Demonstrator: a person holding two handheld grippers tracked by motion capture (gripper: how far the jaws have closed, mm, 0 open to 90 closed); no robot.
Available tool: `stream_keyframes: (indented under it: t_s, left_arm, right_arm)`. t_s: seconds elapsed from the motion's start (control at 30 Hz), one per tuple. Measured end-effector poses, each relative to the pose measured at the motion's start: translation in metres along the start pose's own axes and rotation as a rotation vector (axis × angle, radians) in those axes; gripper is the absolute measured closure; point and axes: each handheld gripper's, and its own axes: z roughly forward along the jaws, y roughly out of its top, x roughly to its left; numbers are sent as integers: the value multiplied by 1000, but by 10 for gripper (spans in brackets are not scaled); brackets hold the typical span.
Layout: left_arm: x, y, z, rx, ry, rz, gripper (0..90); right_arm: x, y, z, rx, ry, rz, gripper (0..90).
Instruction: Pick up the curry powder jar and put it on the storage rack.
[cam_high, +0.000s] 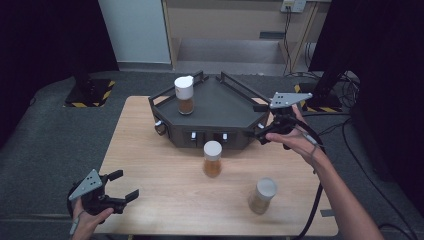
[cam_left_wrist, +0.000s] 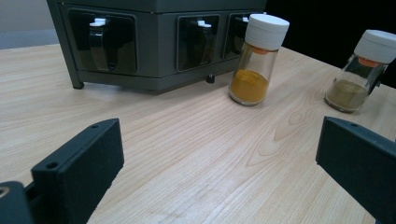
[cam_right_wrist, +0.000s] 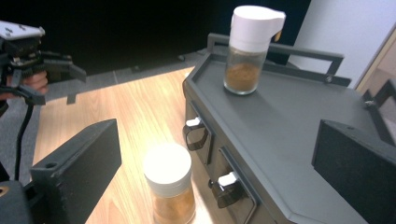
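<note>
Both jaws gape, grasping nothing: left hand-held gripper (cam_high: 119, 189) lower left, right hand-held gripper (cam_high: 264, 121) beside the rack (cam_high: 220, 107). The white-capped spice jars (cam_high: 212, 158) bear no readable labels.

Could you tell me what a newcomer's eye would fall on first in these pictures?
Probably the dark rack at the far middle of the table, with one white-capped jar standing on its top. Two more jars stand on the wood before it, the yellow jar close to the rack and the greenish jar nearer the person. The left gripper and right gripper hang open at either side.
</note>
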Motion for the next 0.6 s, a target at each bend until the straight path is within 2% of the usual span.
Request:
stream_keyframes:
  t_s: [0.37,0.6]
  left_arm:
    - [0,0,0,0,-1,2,0]
    - [0,0,0,1,-1,1,0]
  right_arm:
    - [4,6,34,93,20,-41,28]
    - [2,4,56,127,56,-31,36]
